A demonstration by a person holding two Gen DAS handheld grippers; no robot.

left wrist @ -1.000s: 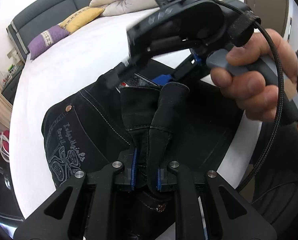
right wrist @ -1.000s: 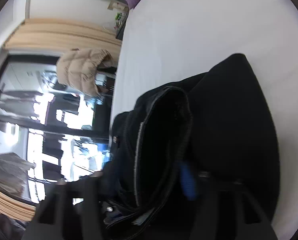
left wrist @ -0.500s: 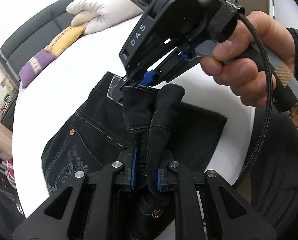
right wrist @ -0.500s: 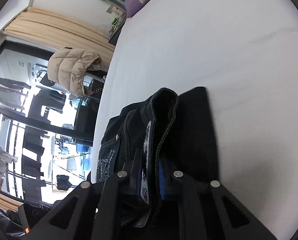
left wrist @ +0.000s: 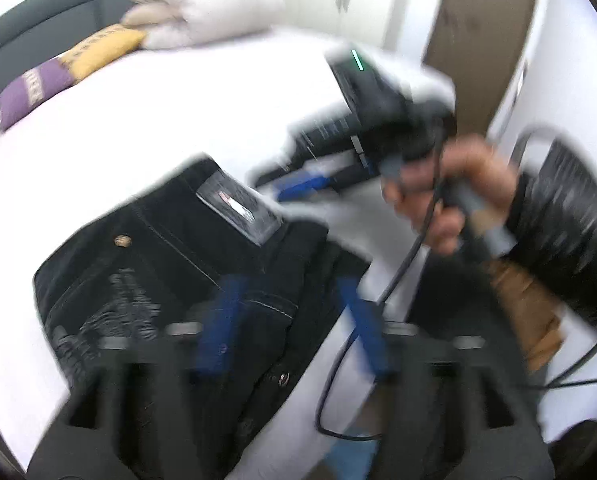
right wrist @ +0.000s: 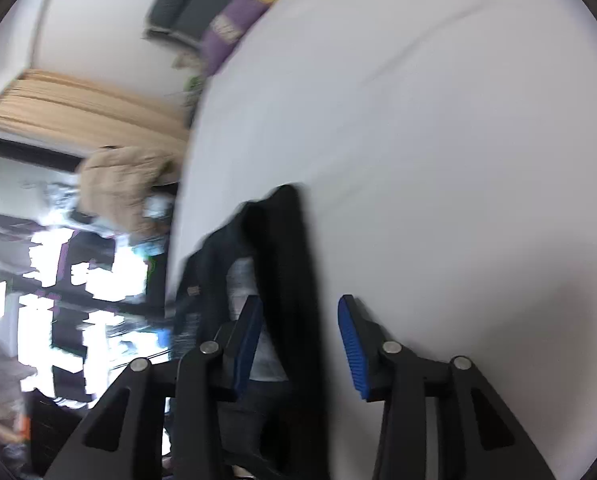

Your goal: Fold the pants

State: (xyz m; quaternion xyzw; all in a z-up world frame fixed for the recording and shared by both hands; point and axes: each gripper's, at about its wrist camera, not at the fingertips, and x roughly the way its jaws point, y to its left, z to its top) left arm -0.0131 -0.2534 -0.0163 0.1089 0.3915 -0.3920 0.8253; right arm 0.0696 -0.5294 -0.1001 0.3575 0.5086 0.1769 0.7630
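Note:
The black pants (left wrist: 170,264) lie folded in a compact stack on the white bed (left wrist: 178,112), waistband label up; they also show in the right wrist view (right wrist: 282,264). My left gripper (left wrist: 294,316) is open just above the stack's near right edge, blue pads apart and holding nothing. My right gripper (right wrist: 298,336) is open too, its blue pads on either side of the stack's edge without pinching it. In the left wrist view the right gripper (left wrist: 298,188) hangs off the stack's far right corner, held by a hand. Both views are motion-blurred.
Purple (left wrist: 30,88) and yellow (left wrist: 102,48) pillows and a white folded duvet (left wrist: 202,12) lie at the head of the bed. A cable (left wrist: 382,304) hangs past the bed's right edge. A beige jacket (right wrist: 126,184) hangs by the window.
Both grippers have opened and let go of the pants. The fabric they held up has dropped flat onto the stack. The right gripper has pulled back to the right.

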